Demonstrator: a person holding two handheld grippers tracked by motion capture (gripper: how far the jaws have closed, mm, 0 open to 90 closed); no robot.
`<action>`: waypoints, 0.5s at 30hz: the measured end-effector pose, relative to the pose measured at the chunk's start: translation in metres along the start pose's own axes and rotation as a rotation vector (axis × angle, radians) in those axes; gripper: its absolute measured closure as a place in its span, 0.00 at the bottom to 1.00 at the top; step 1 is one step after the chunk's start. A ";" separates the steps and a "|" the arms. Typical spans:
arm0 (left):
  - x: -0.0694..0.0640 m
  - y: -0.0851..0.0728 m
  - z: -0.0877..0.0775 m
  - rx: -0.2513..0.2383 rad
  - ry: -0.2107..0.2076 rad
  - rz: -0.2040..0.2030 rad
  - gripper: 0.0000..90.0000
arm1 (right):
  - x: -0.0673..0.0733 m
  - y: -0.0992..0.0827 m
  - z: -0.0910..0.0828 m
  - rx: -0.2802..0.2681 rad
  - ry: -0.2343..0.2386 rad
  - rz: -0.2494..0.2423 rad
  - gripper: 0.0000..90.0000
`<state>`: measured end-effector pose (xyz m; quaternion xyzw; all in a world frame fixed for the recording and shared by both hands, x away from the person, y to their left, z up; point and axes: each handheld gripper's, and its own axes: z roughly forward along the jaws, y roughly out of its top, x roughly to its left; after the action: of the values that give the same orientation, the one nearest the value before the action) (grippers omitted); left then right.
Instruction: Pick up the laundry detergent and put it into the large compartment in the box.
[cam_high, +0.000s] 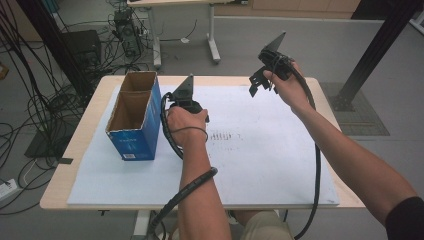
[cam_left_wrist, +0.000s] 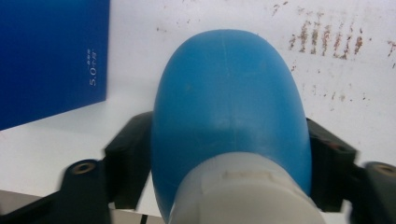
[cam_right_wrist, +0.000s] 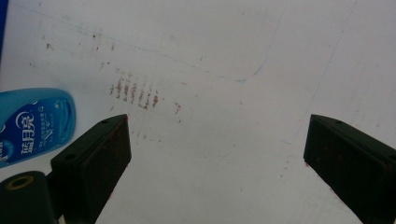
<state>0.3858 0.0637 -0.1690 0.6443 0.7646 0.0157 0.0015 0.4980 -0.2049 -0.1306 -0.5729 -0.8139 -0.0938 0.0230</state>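
Left gripper (cam_high: 186, 106) lowered over the white mat (cam_high: 260, 165) just right of the open blue carton (cam_high: 134, 120), jaws clamped on a blue plastic bottle (cam_left_wrist: 231, 116): in the left gripper view both black pads (cam_left_wrist: 133, 158) pressed against the bottle's flanks, white cap end nearest the camera, rounded blue base pointing away toward the mat. Same bottle visible in the right gripper view as a light-blue labelled body (cam_right_wrist: 35, 123) lying at the left edge, resting on the mat. Right gripper (cam_high: 261, 82) raised well above the far right part of the table (cam_high: 75, 150), jaws spread wide with nothing between them, only stained mat beneath. Bottle likely light to moderate in weight depending on fill, with smooth, glossy, curved walls, so probably slippery and prone to twisting or squirting out from flat pads if squeezed near the domed base. Walls probably thin plastic with some give; firm but not crushing pressure advisable. Best hold judged to be across the widest, flattest faces near mid-body, close to the shoulder below the cap, roughly where the pads sit now, keeping the weight balanced on both sides of the grip. Carton compartments open at the top, tall and narrow, so upright entry likely needing a steady, well-centred hold.
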 end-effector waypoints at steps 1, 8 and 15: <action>0.001 0.000 0.000 0.002 -0.006 0.001 0.39 | 0.000 0.000 0.000 0.000 0.001 0.000 0.08; -0.001 0.001 0.000 0.005 -0.002 -0.004 0.41 | -0.002 0.000 -0.001 -0.002 0.003 0.000 0.08; -0.002 0.001 0.000 0.006 0.003 -0.001 0.41 | -0.003 -0.001 -0.001 -0.004 0.002 0.002 0.08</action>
<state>0.3873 0.0623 -0.1687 0.6438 0.7650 0.0143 -0.0019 0.4978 -0.2079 -0.1296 -0.5736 -0.8131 -0.0962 0.0228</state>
